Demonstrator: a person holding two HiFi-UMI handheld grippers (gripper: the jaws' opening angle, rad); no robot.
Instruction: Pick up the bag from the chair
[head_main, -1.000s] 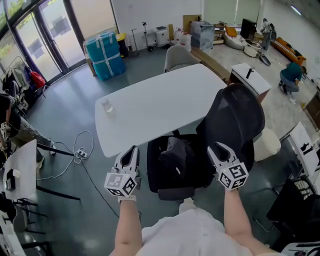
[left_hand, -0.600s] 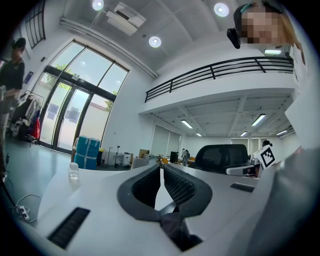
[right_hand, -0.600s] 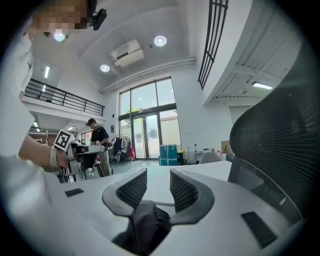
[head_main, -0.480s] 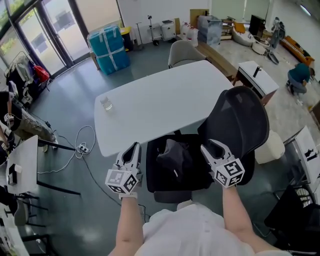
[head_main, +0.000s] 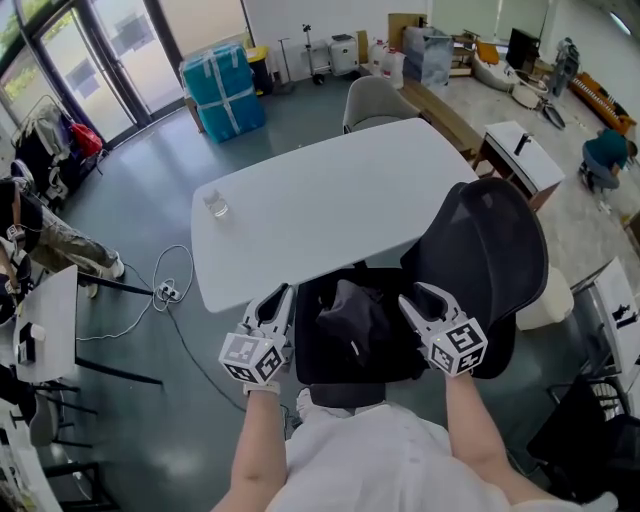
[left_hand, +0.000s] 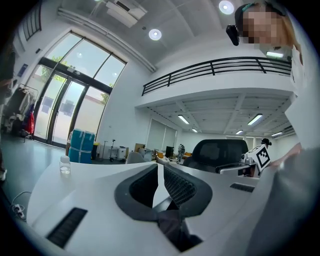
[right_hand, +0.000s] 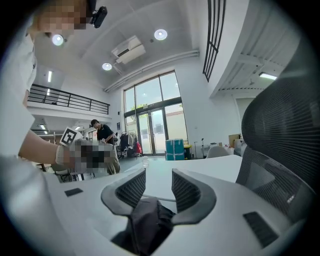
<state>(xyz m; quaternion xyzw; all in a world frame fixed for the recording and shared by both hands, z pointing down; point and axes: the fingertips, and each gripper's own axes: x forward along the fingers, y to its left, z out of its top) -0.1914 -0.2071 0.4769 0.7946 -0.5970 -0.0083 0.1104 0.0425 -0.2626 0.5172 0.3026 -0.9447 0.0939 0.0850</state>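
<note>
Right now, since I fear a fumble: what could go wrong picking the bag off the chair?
The left gripper is shut beside the bag, so might only shove it. The right gripper's jaws have just been opening, nothing between them; black bag on black chair invites pinching the seat. The table edge close by could snag the lift.

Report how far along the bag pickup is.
Done: the left hand-held gripper and right hand-held gripper sit either side of the bag on the chair. In hand: right jaws have just been opening, nothing gripped between them; left jaws are together. Left: grasping and lifting the bag.
</note>
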